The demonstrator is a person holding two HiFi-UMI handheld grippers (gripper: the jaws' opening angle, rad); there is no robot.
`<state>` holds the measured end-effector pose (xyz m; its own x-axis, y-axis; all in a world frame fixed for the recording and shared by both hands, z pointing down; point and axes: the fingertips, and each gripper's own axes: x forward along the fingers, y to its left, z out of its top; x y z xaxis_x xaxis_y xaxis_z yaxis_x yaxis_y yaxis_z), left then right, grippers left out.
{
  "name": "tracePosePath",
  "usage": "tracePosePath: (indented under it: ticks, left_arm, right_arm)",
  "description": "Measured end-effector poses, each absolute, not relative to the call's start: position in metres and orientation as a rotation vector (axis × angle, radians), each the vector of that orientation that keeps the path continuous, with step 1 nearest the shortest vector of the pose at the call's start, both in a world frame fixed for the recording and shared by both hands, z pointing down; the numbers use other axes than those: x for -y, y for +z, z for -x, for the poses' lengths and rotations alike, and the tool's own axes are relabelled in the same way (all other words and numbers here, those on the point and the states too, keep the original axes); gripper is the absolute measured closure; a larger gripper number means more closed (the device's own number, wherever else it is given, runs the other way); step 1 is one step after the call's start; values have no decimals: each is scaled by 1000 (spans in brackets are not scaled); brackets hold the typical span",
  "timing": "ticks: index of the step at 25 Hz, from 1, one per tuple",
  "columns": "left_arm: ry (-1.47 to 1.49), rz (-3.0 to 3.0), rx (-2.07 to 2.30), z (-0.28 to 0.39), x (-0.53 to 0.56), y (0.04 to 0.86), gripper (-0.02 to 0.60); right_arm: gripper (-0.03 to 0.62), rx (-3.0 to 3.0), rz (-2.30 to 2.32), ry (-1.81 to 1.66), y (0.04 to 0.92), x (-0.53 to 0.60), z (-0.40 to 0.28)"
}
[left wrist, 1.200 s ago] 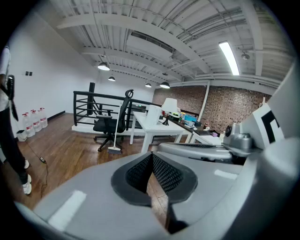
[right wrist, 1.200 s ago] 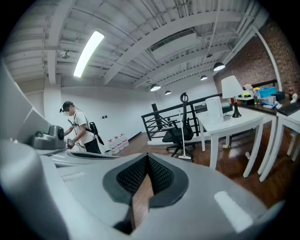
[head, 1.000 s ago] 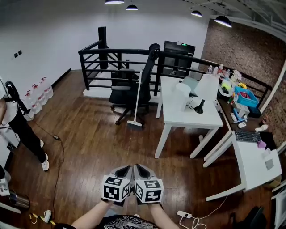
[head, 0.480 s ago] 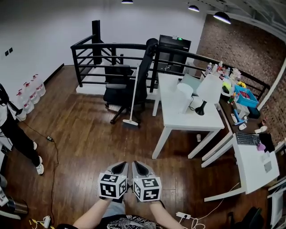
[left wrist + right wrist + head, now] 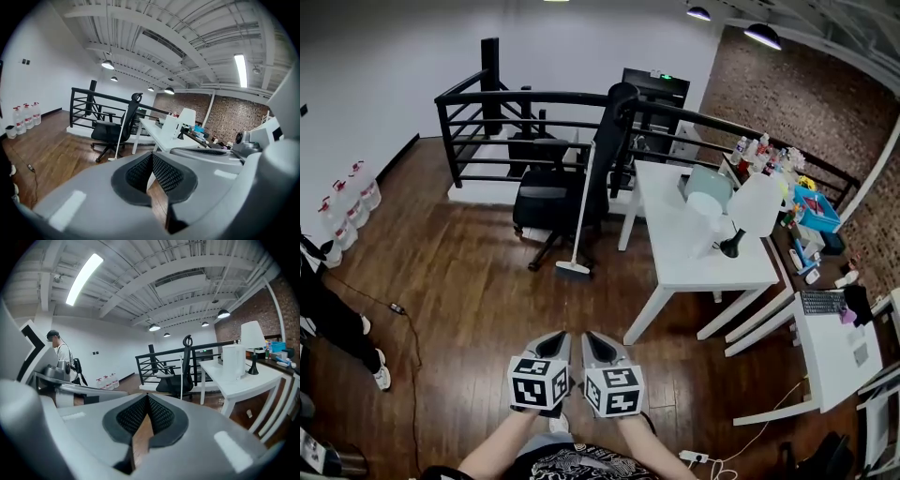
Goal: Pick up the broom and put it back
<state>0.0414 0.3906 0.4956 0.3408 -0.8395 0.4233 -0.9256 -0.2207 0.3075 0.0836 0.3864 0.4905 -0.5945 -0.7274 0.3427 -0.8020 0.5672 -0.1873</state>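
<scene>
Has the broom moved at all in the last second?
No. The broom still leans on the black office chair, its head on the floor beside the chair's base, as before.

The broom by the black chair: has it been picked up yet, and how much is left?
Nothing looks done: the broom stands untouched beside the black chair, head on the floor. Nothing is in hand: the left gripper and right gripper are far short of it, jaws shut and empty. Left: reaching, gripping, returning it.
</scene>
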Motion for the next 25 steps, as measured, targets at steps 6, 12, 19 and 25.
tracePosePath:
  ticks: [6, 12, 19, 25]
  left_arm:
    - [186, -2097, 1520, -2, -352, 499, 578]
    - [168, -2078, 1508, 20, -331, 508, 578]
    - [184, -2078, 1514, 30, -303, 517, 578]
    - [208, -2064, 1540, 40, -272, 526, 578]
  right_arm:
    - [594, 2555, -1281, 452, 492, -347, -45]
    - [594, 2555, -1260, 440, 496, -322, -19]
    - [594, 2578, -1256, 456, 504, -291, -7]
    - [594, 2595, -1236, 478, 514, -257, 2]
